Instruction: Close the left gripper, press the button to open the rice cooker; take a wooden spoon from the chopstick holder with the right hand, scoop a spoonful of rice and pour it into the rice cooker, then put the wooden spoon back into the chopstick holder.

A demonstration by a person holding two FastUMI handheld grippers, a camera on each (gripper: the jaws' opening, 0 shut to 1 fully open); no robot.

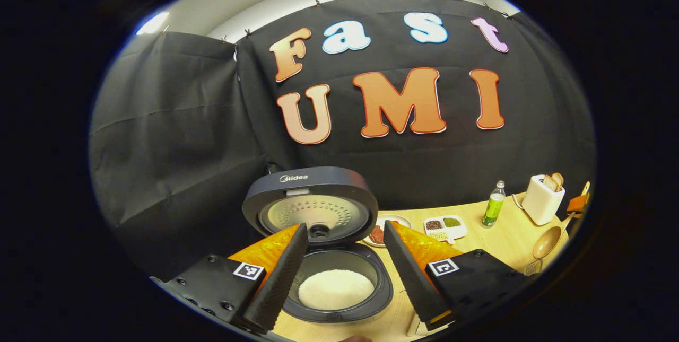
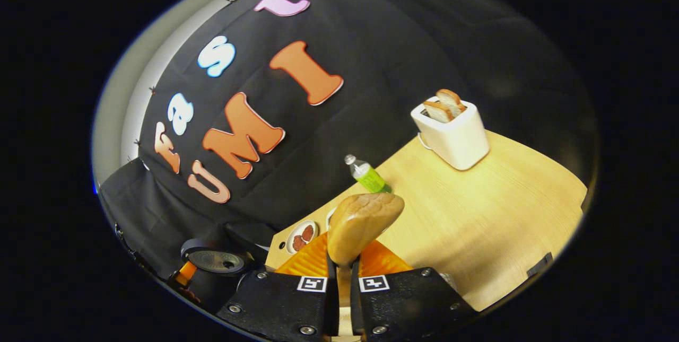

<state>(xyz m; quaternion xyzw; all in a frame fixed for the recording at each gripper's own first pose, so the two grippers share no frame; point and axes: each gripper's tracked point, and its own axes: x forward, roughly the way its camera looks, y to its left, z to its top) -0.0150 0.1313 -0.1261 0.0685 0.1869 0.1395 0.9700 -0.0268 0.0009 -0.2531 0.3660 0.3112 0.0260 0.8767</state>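
The dark rice cooker (image 1: 339, 278) stands open, lid (image 1: 310, 207) raised, with white rice (image 1: 335, 289) in its inner pot. My left gripper (image 1: 347, 278) hangs just above the pot, jaws wide apart and holding nothing. The wooden spoon (image 2: 363, 225) is clamped by its handle in my right gripper (image 2: 343, 273), its bowl pointing forward over the table. From the left gripper view the wooden spoon (image 1: 547, 242) hangs bowl down at the far right under the right gripper (image 1: 574, 212), above a small mesh holder (image 1: 532, 266). The spoon's bowl looks empty.
On the wooden table (image 2: 504, 215) stand a white toaster (image 2: 451, 130) with bread, a green bottle (image 2: 367, 175), a plate of red food (image 2: 301, 236) and a divided dish of grains (image 1: 445, 227). The cooker's lid (image 2: 215, 261) lies low left in the right gripper view.
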